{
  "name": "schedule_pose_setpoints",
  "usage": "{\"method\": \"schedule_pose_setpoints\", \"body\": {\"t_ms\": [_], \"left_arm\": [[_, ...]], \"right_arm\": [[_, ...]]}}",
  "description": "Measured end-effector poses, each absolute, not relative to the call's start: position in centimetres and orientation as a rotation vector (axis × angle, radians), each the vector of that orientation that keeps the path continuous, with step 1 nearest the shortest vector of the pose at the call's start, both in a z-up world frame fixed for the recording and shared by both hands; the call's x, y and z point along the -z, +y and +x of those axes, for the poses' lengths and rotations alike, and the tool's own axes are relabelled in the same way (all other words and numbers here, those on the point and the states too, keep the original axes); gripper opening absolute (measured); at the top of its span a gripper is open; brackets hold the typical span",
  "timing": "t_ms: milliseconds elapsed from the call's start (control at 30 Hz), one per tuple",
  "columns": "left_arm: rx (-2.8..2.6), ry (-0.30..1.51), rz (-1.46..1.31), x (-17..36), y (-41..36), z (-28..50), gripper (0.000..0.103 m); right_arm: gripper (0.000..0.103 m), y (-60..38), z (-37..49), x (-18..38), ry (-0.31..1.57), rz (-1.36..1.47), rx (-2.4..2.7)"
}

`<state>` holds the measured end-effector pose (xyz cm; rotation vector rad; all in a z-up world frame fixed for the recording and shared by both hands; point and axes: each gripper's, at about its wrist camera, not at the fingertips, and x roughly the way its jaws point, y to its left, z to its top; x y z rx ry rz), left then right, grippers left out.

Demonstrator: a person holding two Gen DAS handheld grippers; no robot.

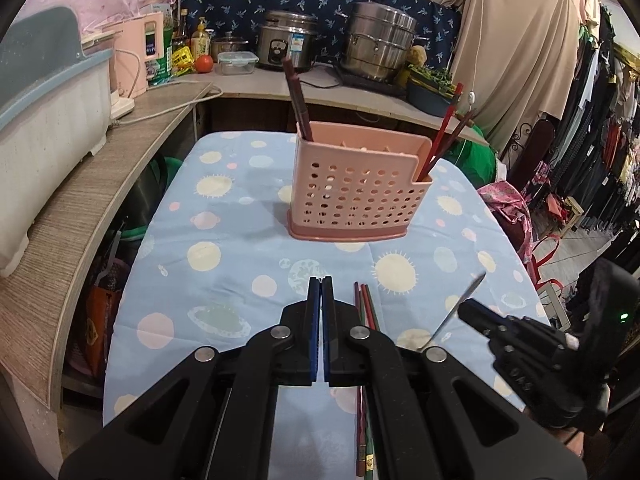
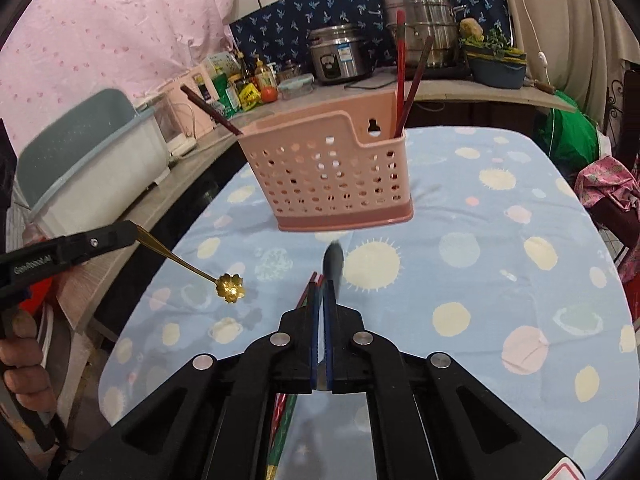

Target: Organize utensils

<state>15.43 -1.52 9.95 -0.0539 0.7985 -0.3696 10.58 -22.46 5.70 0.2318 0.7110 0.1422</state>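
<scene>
A pink perforated basket [image 1: 352, 196] stands upright on the desk [image 1: 224, 256], which is covered with a light blue cloth printed with suns and dots. Dark brown chopsticks [image 1: 298, 100] lean out of its left end, and red and brown chopsticks [image 1: 444, 132] lean out of the right end. Closer to the cameras, a bundle of red and green chopsticks [image 1: 366, 308] lies flat on the cloth, just right of the left tool [image 1: 320, 284] and running under its frame.

The left tool's blue-padded fingers are pressed together. From the right wrist view it is seen from the side, clamped on the thin handle of a gold spoon [image 2: 192, 270] whose flower-shaped bowl hangs in the air above the cloth's left part. The person's hand [image 2: 24, 364] grips that tool at the frame's left edge.

The right tool [image 2: 321, 286] also has its fingers drawn together, pinching a slim dark utensil [image 2: 334, 264] that sticks forward toward the basket; its tip is blurred, so what kind it is cannot be told. In the left wrist view the same thin piece [image 1: 460, 306] angles up out of the right tool, over the right part of the cloth.

Behind the desk a curved counter [image 1: 280, 88] carries a rice cooker [image 1: 286, 46], a steel steamer pot [image 1: 380, 42], a tomato [image 1: 204, 63], bottles and a pale dish rack [image 1: 48, 100] on the left.
</scene>
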Motion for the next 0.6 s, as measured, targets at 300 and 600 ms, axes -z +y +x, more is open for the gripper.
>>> {"method": "schedule_pose_setpoints", "body": {"t_ms": [300, 600], "left_arm": [[0.381, 0.760, -0.046, -11.5, -2.0, 15.0, 0.001], [0.383, 0.783, -0.043, -10.7, -2.2, 15.4, 0.001]], "right_arm": [[0.019, -24.4, 11.3, -6.1, 0.730, 0.254, -0.094], [0.026, -25.3, 15.7, 1.1, 0.882, 0.266, -0.044]]}}
